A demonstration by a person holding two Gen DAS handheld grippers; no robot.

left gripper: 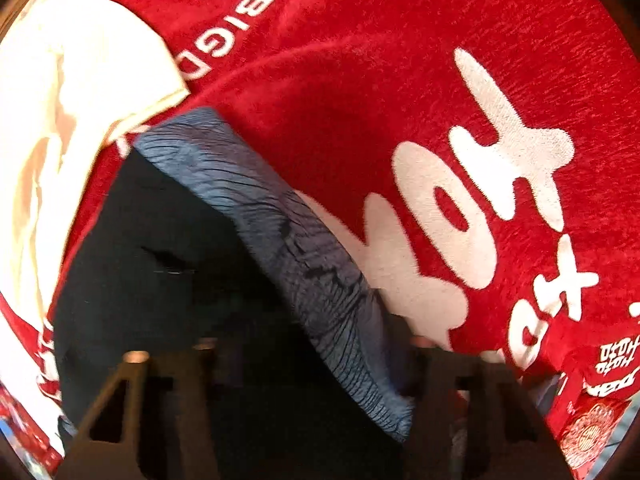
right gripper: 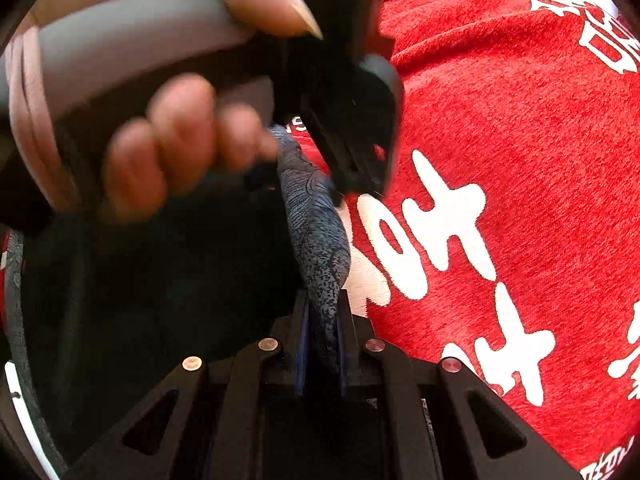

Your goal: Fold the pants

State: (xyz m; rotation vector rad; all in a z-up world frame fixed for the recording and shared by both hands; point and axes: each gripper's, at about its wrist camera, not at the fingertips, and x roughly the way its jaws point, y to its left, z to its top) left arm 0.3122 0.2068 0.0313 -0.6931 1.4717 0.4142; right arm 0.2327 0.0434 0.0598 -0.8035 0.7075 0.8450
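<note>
A: Pants (left gripper: 168, 280) where?
B: Dark fabric w/ blue-grey ribbed waistband (left gripper: 304, 256), lying on red blanket (left gripper: 400, 80) that has big white lettering. Waistband edge runs diagonally across left wrist view.
A: R gripper (right gripper: 322, 340)?
B: Jaws nearly together, pinching the waistband; blue band goes right between the pads and rises from them toward the other tool.
A: L gripper (right gripper: 356, 176)?
B: In right wrist view it points down at the waistband further along, held by a hand (right gripper: 176, 136), fingers wrapped round the handle. Tip touches or sits just at the band; can't tell if pads press on it. In its own cam the fingers are dark + blurred, jaws part-way, band between them.
A: Other stuff around?
B: Cream/white cloth (left gripper: 72, 92) upper left, lying on blanket just beside pants' corner. L hand + tool block much of the pants in right view.
</note>
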